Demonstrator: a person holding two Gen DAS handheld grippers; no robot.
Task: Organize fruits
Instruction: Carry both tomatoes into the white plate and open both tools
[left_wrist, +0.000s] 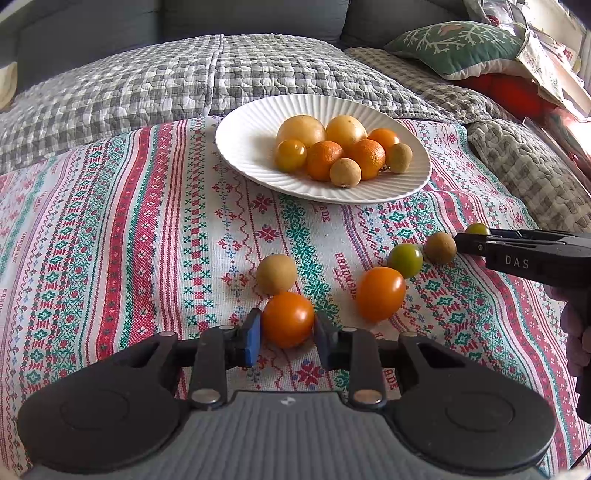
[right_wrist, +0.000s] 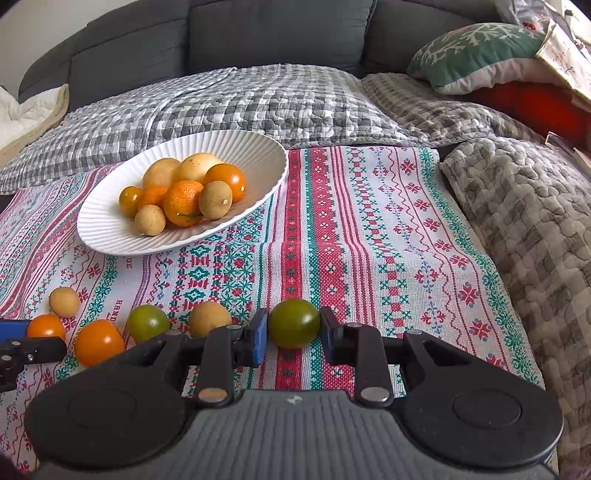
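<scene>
Left wrist view has my left gripper (left_wrist: 287, 329) straddling an orange tomato (left_wrist: 288, 319) on the patterned cloth (left_wrist: 147, 229); the blue pads sit narrow against its flanks, the left one touching, the right with perhaps a sliver of gap, so I cannot tell whether it is truly pinched. Right wrist view shows the same pose on my right gripper (right_wrist: 294, 334) around a green tomato (right_wrist: 294, 328), pads close on both sides, firm contact again unclear.

I judge the step to be securing each tomato for the white plate (left_wrist: 240, 147). I should squeeze gently, since these skins look thin and slick, keep the pads at the widest girth, and lift straight up before swinging over.

A tan longan (left_wrist: 276, 274) rests just behind the orange tomato, nearly touching, so any forward push would roll it. A second orange tomato (left_wrist: 380, 293), another green tomato (left_wrist: 405, 260) and a brown longan (left_wrist: 439, 246) lie between my two grippers. Plate fruit is heaped toward the right half; the bare left side offers the safer landing.
</scene>
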